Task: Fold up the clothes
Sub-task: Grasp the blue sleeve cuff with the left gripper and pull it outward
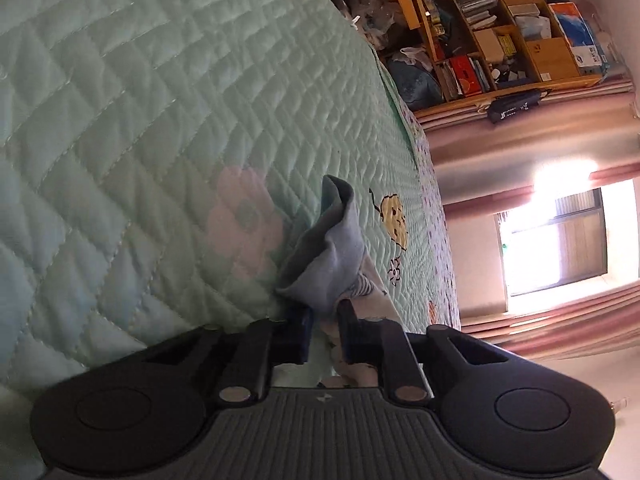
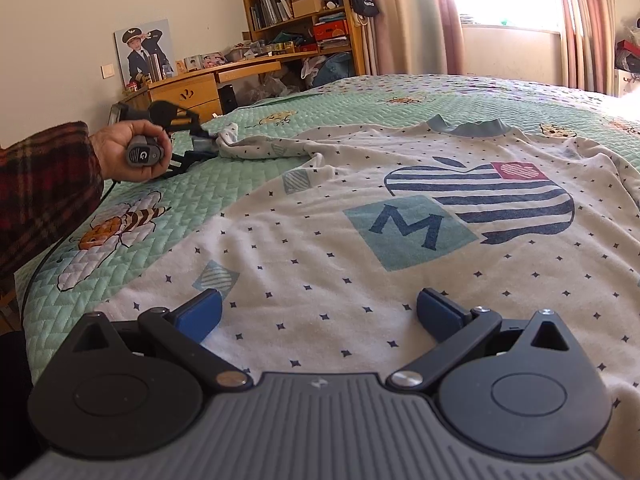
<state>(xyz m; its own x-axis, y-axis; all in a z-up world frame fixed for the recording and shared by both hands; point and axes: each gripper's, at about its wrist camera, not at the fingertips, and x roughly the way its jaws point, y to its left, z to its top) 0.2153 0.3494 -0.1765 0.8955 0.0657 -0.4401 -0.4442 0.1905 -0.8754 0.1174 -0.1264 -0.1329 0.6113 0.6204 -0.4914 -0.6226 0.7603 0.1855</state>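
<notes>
A white long-sleeved shirt point(image 2: 400, 240) with small dark stars, an "M" patch and a blue collar lies spread flat on the green quilted bed point(image 2: 128, 184). Its sleeve point(image 2: 260, 146) stretches out to the left. There a person's hand point(image 2: 120, 148) holds my left gripper point(image 2: 200, 136), rolled onto its side. In the left wrist view this gripper point(image 1: 324, 312) is shut on the sleeve's blue cuff point(image 1: 320, 256), which bunches up beyond the pads against the quilt point(image 1: 160, 120). My right gripper point(image 2: 320, 312) hovers open over the shirt's lower hem, with nothing between its blue pads point(image 2: 200, 314).
A wooden desk point(image 2: 192, 88) and bookshelf point(image 2: 300, 4) stand past the bed's far left edge. A bright window with pink curtains point(image 2: 576, 20) is at the back right. A plaid sleeve point(image 2: 44, 184) reaches in from the left. The quilt lies bare around the shirt.
</notes>
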